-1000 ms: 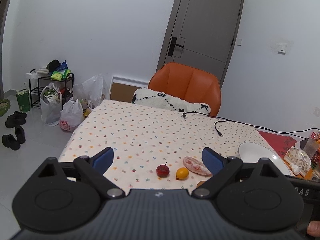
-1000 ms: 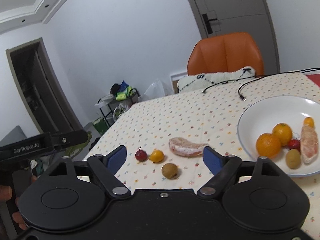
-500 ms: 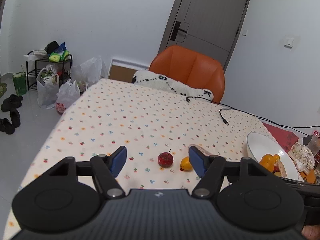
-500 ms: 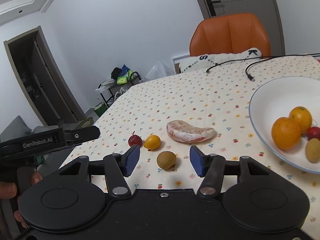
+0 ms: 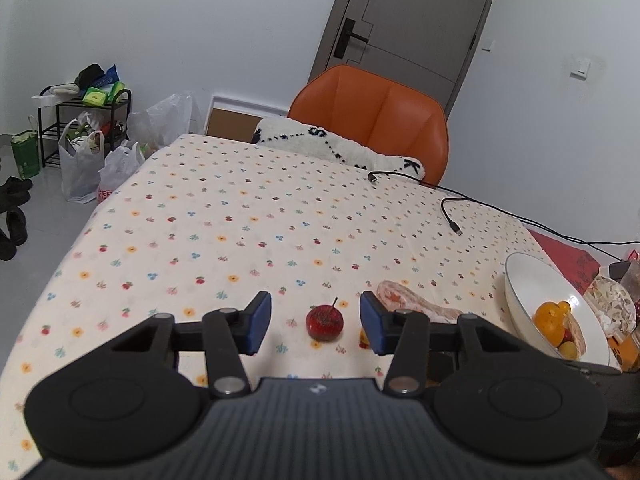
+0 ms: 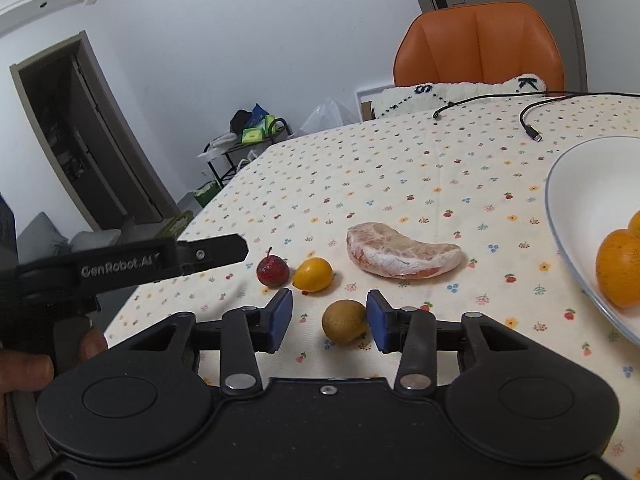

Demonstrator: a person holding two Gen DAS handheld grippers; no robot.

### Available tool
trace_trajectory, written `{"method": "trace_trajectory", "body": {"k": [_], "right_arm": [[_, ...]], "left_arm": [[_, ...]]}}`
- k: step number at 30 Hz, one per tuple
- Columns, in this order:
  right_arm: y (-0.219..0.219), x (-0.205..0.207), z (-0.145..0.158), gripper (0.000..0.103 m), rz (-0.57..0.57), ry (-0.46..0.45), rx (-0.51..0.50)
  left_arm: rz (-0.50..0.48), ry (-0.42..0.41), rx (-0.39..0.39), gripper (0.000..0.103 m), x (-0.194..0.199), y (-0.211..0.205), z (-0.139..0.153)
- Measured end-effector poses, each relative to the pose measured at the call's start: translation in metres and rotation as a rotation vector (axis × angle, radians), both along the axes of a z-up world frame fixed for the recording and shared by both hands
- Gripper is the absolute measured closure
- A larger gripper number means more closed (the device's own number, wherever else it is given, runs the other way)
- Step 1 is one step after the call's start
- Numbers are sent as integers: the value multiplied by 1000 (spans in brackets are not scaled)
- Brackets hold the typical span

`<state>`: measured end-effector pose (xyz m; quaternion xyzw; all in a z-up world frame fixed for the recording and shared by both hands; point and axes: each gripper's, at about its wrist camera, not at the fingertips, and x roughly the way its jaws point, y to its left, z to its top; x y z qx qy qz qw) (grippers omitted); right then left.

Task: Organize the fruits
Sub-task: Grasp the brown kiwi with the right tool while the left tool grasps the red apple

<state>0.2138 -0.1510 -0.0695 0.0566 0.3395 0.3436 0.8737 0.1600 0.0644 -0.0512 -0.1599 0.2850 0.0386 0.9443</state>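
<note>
The right tool point(image 6: 329, 320) was open, its blue pads on both sides of a brown-green round fruit point(image 6: 345, 322) that lay on the desk point(image 6: 360, 168); the right pad was very near the fruit, but touch could not be confirmed. The left tool point(image 5: 312, 322) was also open, with a small red fruit point(image 5: 325, 322) between its pads and not touched by them. This red fruit had a dark thin stem and a speckled skin.

In the right wrist view, at 11 o'clock from the brown-green fruit, a small yellow-orange fruit point(image 6: 313, 274) lay just beside the red fruit point(image 6: 273, 271). At 1 o'clock lay a peeled pomelo segment point(image 6: 402, 256), pink with white pith, curved. At 3 o'clock a white bowl point(image 6: 576, 200) held oranges point(image 6: 619, 266), cut off by the frame edge.

The side of the left tool point(image 6: 132, 262) carried the writing "GenRobot.AI", and a hand point(image 6: 28, 364) held its handle, only partly visible.

In the left wrist view, the yellow-orange fruit was almost hidden behind the right pad. Farther, black cables point(image 5: 450, 216) lay on the flowered cloth, and an orange chair point(image 5: 372, 120) with a white cushion point(image 5: 336, 148) stood at 12 o'clock.
</note>
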Motion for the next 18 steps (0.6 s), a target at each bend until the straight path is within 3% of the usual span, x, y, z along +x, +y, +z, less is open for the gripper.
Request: {"method": "trace_trajectory", "body": {"k": [1, 3, 4, 10, 13, 16, 18], "right_arm": [[1, 0, 0, 63, 1, -5, -10], [1, 3, -2, 77, 10, 18, 1], [1, 5, -3, 79, 19, 41, 13], [-4, 1, 4, 80, 31, 23, 26], [-11, 0, 10, 80, 8, 3, 30], [-20, -1, 13, 80, -16, -7, 32], [-24, -3, 14, 80, -27, -11, 33]], "left_arm": [[0, 5, -3, 57, 2, 0, -1], [-4, 14, -10, 58, 7, 1, -5], [-7, 18, -11, 58, 9, 0, -6], [-30, 37, -20, 61, 23, -7, -15], [-20, 85, -18, 72, 31, -9, -23], [-11, 82, -24, 80, 31, -8, -23], [-11, 83, -38, 80, 30, -7, -23]]}}
